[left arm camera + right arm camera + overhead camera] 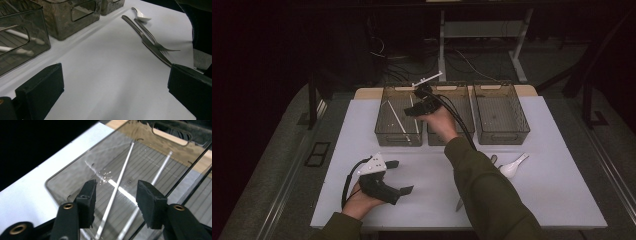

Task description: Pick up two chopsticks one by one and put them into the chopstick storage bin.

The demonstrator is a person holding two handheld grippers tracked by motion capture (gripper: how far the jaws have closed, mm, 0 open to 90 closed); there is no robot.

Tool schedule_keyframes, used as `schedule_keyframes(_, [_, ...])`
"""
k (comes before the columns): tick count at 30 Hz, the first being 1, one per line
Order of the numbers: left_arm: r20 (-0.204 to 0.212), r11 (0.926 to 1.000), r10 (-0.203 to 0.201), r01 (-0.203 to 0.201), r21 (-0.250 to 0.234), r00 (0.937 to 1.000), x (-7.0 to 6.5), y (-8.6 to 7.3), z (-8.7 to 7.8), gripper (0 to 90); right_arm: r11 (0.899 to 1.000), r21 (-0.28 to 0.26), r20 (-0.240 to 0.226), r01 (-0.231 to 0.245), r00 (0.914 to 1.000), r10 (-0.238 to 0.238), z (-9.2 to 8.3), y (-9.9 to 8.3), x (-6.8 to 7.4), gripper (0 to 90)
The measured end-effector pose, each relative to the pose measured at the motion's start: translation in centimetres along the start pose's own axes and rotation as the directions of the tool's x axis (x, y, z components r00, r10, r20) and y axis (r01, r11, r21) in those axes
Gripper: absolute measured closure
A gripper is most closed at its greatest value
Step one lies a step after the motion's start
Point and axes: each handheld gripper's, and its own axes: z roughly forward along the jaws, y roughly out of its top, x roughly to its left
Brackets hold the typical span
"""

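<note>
Three smoky clear bins stand in a row at the back of the white table. In the left bin [398, 136] lie thin white sticks [395, 118]. My right gripper [411, 111] hovers over that bin, open, with nothing between its jaws. In the right gripper view the gripper [117, 190] looks down on the sticks [122, 175] that lie on the ribbed floor of the bin [62, 172]. My left gripper [400, 176] rests near the front left of the table, open and empty. Ahead of the left gripper [115, 82] lie a knife [156, 53], a fork [160, 46] and a white spoon [141, 16].
The middle bin [464, 92] and right bin [501, 135] stand beside the left one. The spoon [512, 167], fork [493, 159] and knife [459, 204] lie right of my right sleeve. Bare white table [422, 210] stretches between the grippers. Desk legs and cables stand beyond the table.
</note>
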Motion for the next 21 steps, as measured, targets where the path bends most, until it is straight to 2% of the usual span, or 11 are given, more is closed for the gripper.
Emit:
schedule_keyframes(6, [-0.001, 1.0, 0.007, -0.007, 0.005, 1.0, 0.0, 0.0, 0.0, 0.0, 0.999, -0.013, -0.039, 0.052, 0.9979, -0.052, -2.2, -1.7, 0.0, 44.7])
schedule_keyframes(11, [-0.003, 0.9999, 0.009, -0.009, 0.011, 1.0, 0.0, 0.0, 0.0, 0.0, 0.997, -0.025, -0.078, 0.067, 0.9946, -0.069, -4.1, -3.1, -0.4, 44.2])
schedule_keyframes(14, [-0.003, 0.9998, 0.01, -0.01, 0.015, 0.9999, 0.0, -0.1, 0.0, 0.0, 0.996, -0.044, -0.082, 0.083, 0.9929, -0.086, -5.4, -4.0, -0.5, 43.9])
schedule_keyframes(21, [-0.006, 0.9997, 0.008, -0.008, 0.021, 1.0, 0.0, -0.1, 0.0, 0.0, 0.992, -0.09, -0.105, 0.087, 0.9898, -0.097, -8.3, -6.3, -1.1, 43.2])
